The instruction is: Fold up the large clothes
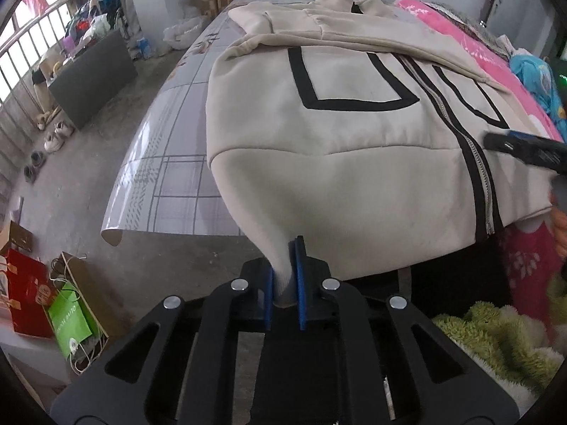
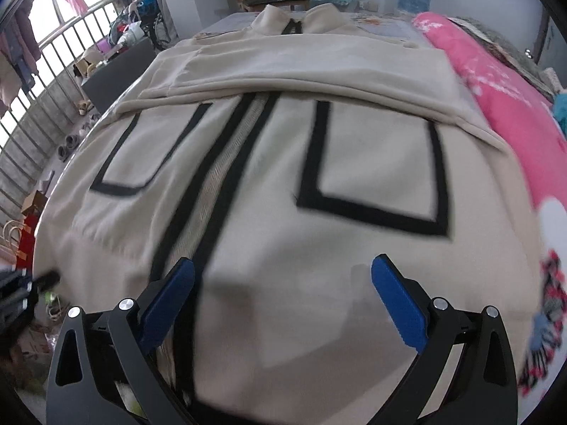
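Down at the near hem, the left tongs (image 1: 285, 276) are clenched on a pinch of the beige jacket (image 1: 354, 163), their blue pads (image 1: 301, 283) squeezing the fabric, which rises from them in a taut cone. The right tongs (image 2: 283, 295) hang spread wide above the hem, just right of the zipper (image 2: 219, 163), gripping nothing. The jacket lies front-up on the surface (image 1: 177, 163), which is covered in a glossy checked cloth; its long axis runs away from both cameras, hem nearest, collar (image 2: 301, 17) at the far end. Both sleeves are folded across the chest, hiding the tops of the black-outlined pockets (image 2: 375, 177). The right-wrist view is blurred, and its left edge shows only a dark smear of the other tool. A pink blanket (image 2: 496, 106) lies along the jacket's right side, touching it. Left of the surface, the floor (image 1: 88, 184) holds shoes (image 1: 56, 138), a red bag (image 1: 24, 294) and a green bag (image 1: 71, 322); fluffy green fabric (image 1: 496, 336) sits at lower right.
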`<state>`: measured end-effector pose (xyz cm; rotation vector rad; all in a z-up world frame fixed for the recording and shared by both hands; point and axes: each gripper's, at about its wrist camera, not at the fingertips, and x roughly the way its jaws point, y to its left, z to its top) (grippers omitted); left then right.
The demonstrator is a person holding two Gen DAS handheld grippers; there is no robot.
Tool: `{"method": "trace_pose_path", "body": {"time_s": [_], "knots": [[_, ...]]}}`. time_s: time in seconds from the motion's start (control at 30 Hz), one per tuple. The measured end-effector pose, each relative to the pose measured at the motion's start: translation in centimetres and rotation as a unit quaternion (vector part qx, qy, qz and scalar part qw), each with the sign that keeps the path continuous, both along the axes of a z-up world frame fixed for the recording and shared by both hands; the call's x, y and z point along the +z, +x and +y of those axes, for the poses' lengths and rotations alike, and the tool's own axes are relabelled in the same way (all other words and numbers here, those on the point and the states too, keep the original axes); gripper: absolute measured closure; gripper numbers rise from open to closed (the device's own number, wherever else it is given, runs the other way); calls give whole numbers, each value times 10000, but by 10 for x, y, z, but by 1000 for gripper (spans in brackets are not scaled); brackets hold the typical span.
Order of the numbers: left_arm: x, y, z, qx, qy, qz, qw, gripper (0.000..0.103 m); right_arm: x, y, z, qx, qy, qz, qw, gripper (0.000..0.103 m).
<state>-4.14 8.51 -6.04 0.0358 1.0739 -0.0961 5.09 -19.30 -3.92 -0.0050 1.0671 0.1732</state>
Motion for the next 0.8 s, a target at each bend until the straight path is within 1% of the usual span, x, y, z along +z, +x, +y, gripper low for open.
{"method": "trace_pose_path", "body": {"time_s": [0.07,0.17,0.23,0.3,0.37,0.43,0.5,0.6,0.63,0.73,0.8], "knots": [[0,0,2,-15,-33,-7,10000,93,1,-18,-11,-74,34,95,9999,5],[-2,0,3,-52,-81,10,10000,93,-6,-44,-29,-316,221,433,9983,9],[-2,1,3,-92,-91,16,9999,93,-2,-66,-38,-452,309,462,9974,11],[-2,1,4,-130,-98,26,9999,93,1,-81,-51,-703,444,527,9951,13],[-2,1,4,-159,-93,29,9998,93,4,-93,-68,-1017,547,541,9918,17],[-2,1,3,-184,-77,27,9998,93,10,-108,-94,-1476,683,426,9858,21],[-2,1,3,-194,-76,24,9998,93,18,-117,-114,-1810,753,248,9803,23],[-3,1,3,-185,-72,21,9998,93,22,-122,-137,-2205,726,64,9727,28],[-2,1,3,-184,-75,25,9998,93,21,-121,-141,-2276,753,41,9708,31],[-2,0,3,-135,-102,10,9999,93,9,-113,-158,-2494,999,64,9632,39],[-2,-1,3,-112,-97,-36,9999,93,-2,-106,-164,-2542,1243,114,9590,48]]}}
